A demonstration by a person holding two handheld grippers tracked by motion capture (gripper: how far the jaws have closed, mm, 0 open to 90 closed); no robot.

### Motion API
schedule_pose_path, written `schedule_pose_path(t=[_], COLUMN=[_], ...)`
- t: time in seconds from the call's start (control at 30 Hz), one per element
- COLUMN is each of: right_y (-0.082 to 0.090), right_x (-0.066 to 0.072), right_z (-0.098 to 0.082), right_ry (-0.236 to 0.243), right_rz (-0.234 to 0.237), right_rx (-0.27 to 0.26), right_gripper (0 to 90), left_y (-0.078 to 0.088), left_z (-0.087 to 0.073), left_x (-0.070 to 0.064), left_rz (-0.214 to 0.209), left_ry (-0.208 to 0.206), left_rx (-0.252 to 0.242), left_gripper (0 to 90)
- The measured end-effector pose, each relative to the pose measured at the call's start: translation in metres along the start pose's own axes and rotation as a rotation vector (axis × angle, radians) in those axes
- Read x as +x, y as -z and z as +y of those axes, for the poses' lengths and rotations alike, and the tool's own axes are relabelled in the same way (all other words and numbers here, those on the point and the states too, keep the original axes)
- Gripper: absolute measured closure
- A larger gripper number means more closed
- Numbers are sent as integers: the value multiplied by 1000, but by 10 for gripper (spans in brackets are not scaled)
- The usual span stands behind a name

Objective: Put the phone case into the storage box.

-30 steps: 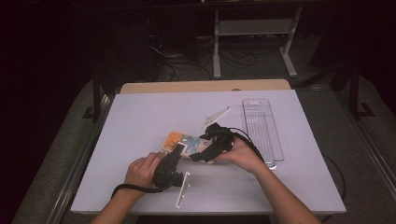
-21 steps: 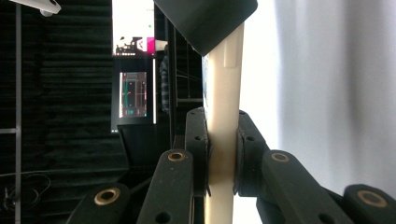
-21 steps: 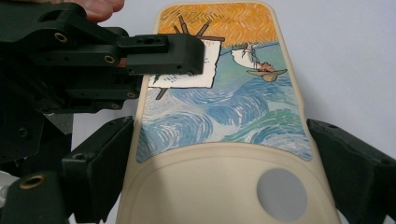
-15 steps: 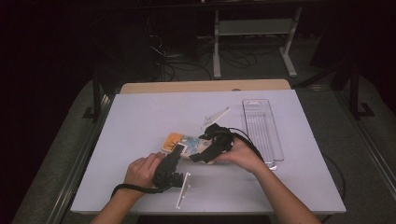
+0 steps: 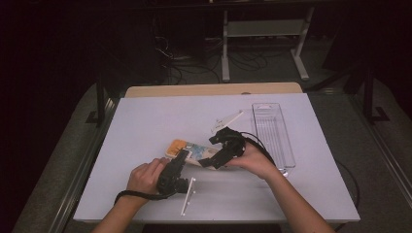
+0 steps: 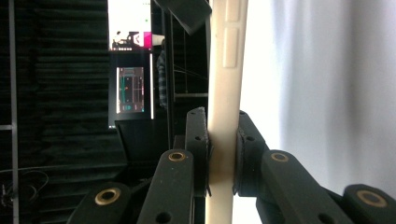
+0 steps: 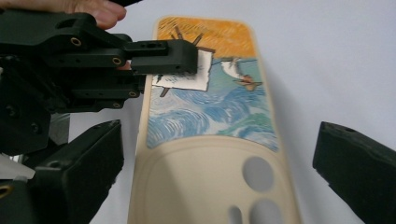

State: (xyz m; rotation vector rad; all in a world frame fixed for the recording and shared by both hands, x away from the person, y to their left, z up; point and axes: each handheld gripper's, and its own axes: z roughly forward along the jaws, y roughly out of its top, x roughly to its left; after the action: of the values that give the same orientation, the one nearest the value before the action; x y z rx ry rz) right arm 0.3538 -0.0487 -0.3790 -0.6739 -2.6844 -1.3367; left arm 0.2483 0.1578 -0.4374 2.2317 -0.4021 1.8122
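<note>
Cream phone case (image 7: 210, 140) (just one) clamped by left gripper (image 7: 187, 58).

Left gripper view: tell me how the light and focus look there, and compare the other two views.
Left gripper view: the table is washed out to near white, the room behind dark, the phone case edge bright and sharp. Right gripper view: even light, the case print clear, the near jaws soft. High view: the table is evenly lit, its surroundings almost black.
</note>
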Motion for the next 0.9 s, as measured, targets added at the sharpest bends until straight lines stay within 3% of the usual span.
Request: schedule_pose_path(t=[0.17, 0.47, 0.9], right_y=[14, 50, 83], right_x=[-6, -15, -20], right_z=[-2, -18, -61], right_ry=[8, -39, -90], right_rz=[-32, -118, -176], right_rx=[-34, -103, -151], right_gripper=[12, 12, 13], left_y=[0, 1, 2], left_z=[-7, -15, -19], left_x=[1, 4, 5], left_rz=[-3, -3, -8], left_ry=[4, 15, 29], left_rx=[14, 41, 54], left_gripper=[793, 793, 793])
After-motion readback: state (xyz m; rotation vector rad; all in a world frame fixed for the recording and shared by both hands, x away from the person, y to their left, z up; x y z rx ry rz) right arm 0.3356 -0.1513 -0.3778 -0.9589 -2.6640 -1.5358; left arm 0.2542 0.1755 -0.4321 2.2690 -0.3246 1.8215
